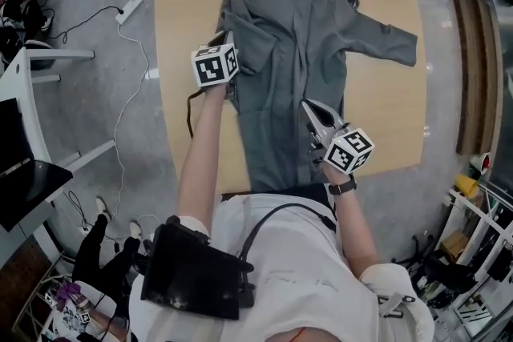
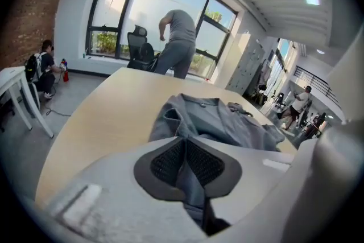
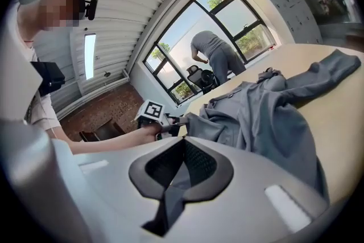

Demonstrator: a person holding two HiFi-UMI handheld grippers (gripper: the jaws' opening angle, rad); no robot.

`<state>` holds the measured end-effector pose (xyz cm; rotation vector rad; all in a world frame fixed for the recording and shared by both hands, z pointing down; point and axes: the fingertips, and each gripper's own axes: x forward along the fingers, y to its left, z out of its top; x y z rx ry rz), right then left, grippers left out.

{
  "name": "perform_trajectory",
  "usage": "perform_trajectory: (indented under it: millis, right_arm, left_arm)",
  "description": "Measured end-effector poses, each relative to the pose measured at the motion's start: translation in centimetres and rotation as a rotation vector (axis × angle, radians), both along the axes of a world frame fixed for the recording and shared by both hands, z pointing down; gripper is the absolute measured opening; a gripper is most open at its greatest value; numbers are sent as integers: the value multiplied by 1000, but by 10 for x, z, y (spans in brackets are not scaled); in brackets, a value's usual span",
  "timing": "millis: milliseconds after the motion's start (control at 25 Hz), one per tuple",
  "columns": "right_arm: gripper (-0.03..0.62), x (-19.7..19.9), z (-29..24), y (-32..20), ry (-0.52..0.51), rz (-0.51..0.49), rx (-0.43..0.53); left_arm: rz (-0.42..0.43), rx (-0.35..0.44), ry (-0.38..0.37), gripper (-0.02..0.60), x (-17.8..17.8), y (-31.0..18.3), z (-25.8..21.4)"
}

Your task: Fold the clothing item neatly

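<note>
Two grippers are each gripping cloth. The left gripper (image 1: 226,38) is pinching a fold of the shirt (image 1: 317,28) between nearly closed jaws, the fabric squeezed between dark, mesh-textured pads (image 2: 165,161). The right gripper (image 1: 309,106) is clamping shirt cloth with its jaws fully together. One shirt of soft, wrinkled grey fabric is lying on one pale wooden table (image 1: 385,116) with rounded corners. Its collar is pointing to the far edge, its right sleeve is stretching out flat, and its left sleeve is lying doubled over the body. The left gripper is sitting at the shirt's left edge, the right gripper over its lower right part.
</note>
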<state>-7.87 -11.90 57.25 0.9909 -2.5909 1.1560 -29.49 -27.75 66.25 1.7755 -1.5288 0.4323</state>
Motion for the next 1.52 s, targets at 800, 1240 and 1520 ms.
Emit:
perform_trajectory:
  millis: [800, 1240, 1520]
  right_arm:
    - [88, 121, 29, -21, 223, 128, 18]
    - [130, 76, 163, -50, 689, -204, -60]
    - [24, 75, 77, -49, 531, -99, 39]
  left_arm:
    - [521, -87, -42, 107, 228, 190, 18]
    - [857, -2, -392, 121, 232, 167, 50]
    - [639, 203, -381, 15, 211, 167, -39]
